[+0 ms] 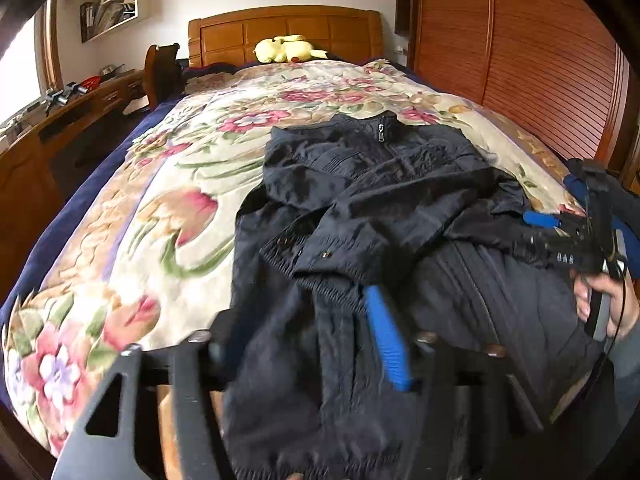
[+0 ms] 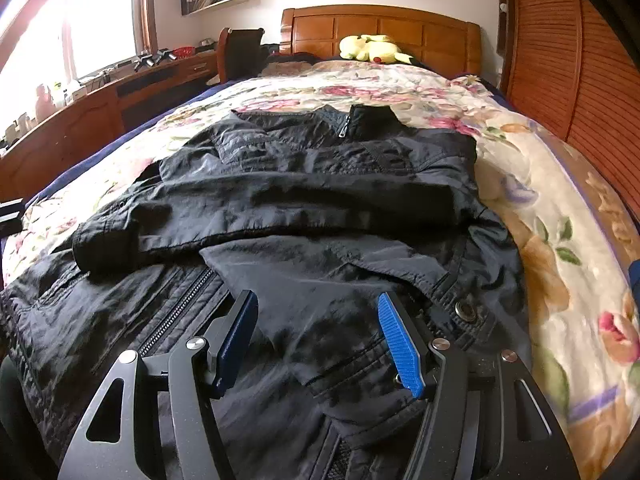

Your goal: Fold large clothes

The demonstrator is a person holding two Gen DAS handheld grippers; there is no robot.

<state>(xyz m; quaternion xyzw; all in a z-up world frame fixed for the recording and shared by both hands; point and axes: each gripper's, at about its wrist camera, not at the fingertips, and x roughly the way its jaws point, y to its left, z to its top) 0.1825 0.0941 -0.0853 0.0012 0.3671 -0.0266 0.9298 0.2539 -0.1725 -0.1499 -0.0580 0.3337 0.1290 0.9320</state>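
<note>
On the bed [image 1: 120,208], over the flowered quilt, the dark jacket [image 1: 360,208] lies face up with its collar toward the headboard [image 1: 284,32] and both sleeves already crossed over the chest.

Your left tool [image 1: 304,344] has its jaws apart with nothing pinched; jacket cloth sits just under and between them but the pads do not press it. Your right tool [image 2: 316,340] is likewise parted, hovering over the lower front near the snap button [image 2: 464,310], gripping nothing.

By my reading the next step is the hem-to-collar fold. To do it well, take the bottom edge at two points well apart, one tool to each side of the zipper [image 2: 176,312], and bite through all layers so the lining does not slide. Lift both together, carry the hem level toward the collar, and lay it down without dragging the crossed sleeves out of place. The cloth looks slick, so close firmly before you raise it.

Your left view shows your right hand [image 1: 608,304] holding its tool at the jacket's far edge, and the bunched elastic cuff [image 1: 296,256] at centre. Your right view instead gives the zipper teeth and that snap button, plus the window and the bench [image 2: 120,92] beside it. The yellow plush toy [image 2: 372,50] appears in both.
</note>
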